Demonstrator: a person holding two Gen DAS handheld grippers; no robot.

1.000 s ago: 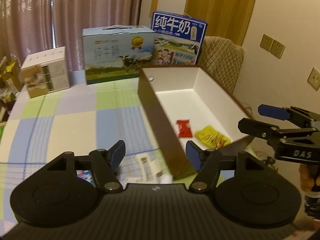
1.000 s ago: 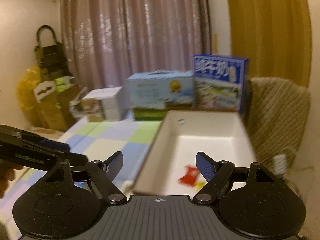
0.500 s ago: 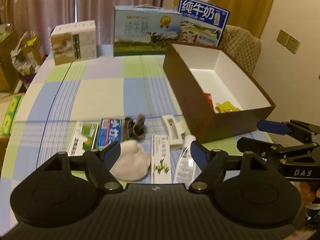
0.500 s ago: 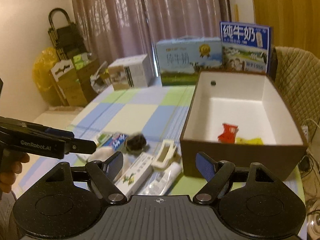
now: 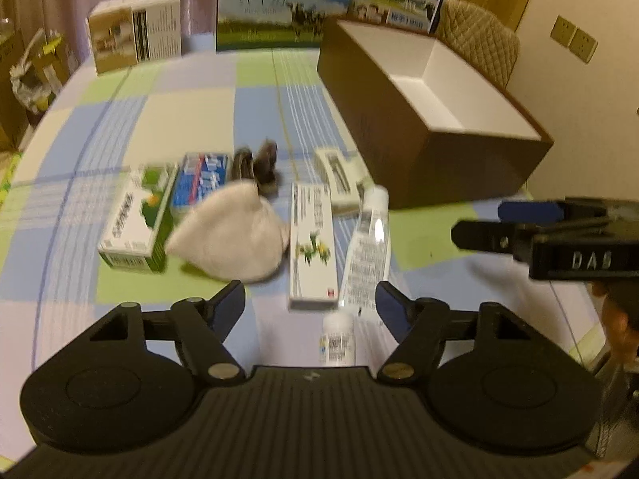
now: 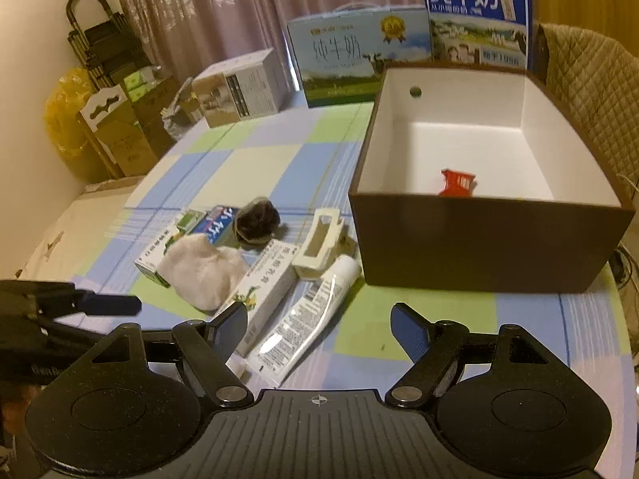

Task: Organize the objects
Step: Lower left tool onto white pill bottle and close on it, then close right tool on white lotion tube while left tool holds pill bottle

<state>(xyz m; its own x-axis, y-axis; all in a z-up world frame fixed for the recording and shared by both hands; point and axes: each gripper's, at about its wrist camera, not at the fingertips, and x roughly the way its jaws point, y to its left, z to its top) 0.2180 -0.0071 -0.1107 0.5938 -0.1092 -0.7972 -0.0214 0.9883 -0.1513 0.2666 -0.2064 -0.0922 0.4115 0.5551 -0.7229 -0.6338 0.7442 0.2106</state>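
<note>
Two hand-held claws poised above a desk [image 6: 275, 159] covered in a blue, green and cream checked cloth. Left claw [image 5: 311, 303] spread wide, holding nothing. Right claw [image 6: 319, 327] likewise spread wide and empty.

Landmark: a brown box [image 6: 491, 247] with a white inside, open at the top, on the desk's right side. Inside it, a red packet [image 6: 457, 181] near the front wall; possibly more hidden behind that wall, cannot tell.

Left of the box, a loose cluster not yet put away:
- cream hair clip [image 6: 317, 245] just beside the box's front corner
- clear tube [image 6: 307, 315] with a white cap, lying in front of the clip
- long white carton [image 6: 265, 283] touching the tube's left side
- white cloth bundle [image 6: 201, 269] further left
- green-and-white carton [image 6: 159, 253] partly under the bundle
- blue carton [image 6: 219, 221] and a dark scrunchie [image 6: 255, 221] behind the bundle
- small white bottle [image 5: 337, 339] nearest the left claw, seen only from the left wrist.

Beyond the box, milk cartons [image 6: 359, 56] against the curtain.

Judged early in the job: one item seen boxed, about eight left out.
</note>
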